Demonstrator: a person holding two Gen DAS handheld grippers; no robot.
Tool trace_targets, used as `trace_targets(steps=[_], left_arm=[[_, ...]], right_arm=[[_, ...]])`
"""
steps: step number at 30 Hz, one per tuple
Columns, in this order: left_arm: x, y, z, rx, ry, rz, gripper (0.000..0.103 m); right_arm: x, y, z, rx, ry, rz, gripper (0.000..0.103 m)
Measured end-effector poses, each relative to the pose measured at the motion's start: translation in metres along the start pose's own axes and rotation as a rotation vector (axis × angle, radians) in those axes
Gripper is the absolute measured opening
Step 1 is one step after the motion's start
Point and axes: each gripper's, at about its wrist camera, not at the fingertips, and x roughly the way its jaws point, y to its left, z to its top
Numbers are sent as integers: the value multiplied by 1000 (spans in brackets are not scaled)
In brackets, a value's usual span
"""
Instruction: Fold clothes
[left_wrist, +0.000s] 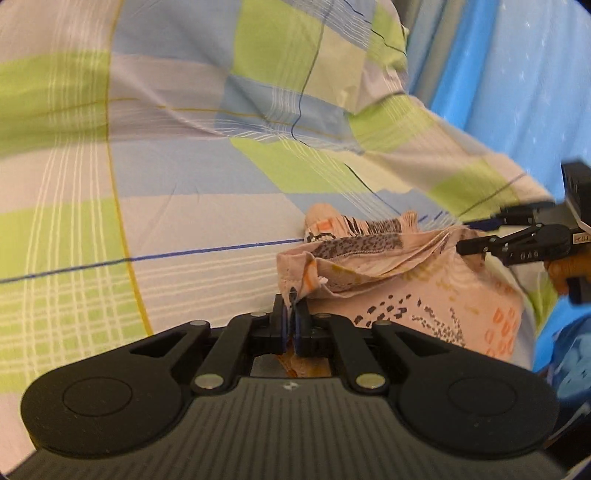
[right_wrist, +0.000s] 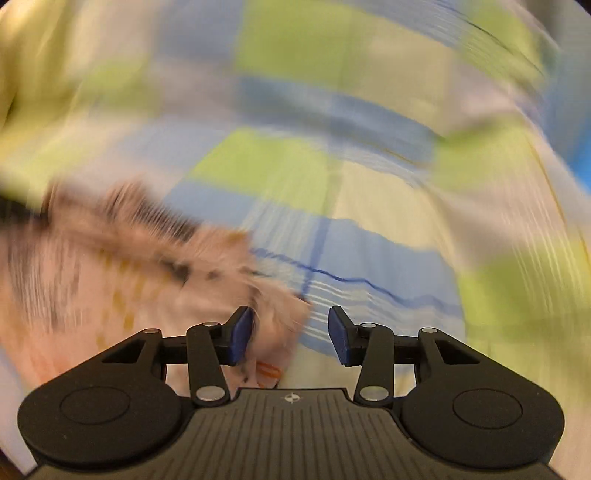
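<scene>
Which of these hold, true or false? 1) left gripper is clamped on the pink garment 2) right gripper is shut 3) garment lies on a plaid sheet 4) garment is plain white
1) True: the left gripper is shut on an edge of the pink garment.
2) False: the right gripper is open, with its pads apart.
3) True: the garment lies on the green, blue and white plaid sheet.
4) False: it is pink with dark and orange printed marks.

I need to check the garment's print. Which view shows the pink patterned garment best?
The left wrist view: the pink patterned garment is sharp there, its corner pinched in the left gripper. The right wrist view shows it only as a motion-blurred smear beside the open right gripper.
</scene>
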Motion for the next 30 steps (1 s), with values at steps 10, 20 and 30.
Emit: trace_targets(steps=[10, 20, 30], left_arm=[[6, 5, 3, -48, -7, -16, 5], [-2, 17, 15, -152, -95, -73, 1], [-12, 14, 26, -77, -251, -77, 1]], right_arm=[[5, -20, -39, 292, -51, 155, 46], [1, -31, -18, 370, -174, 209, 3], [11, -26, -23, 363, -289, 100, 1]])
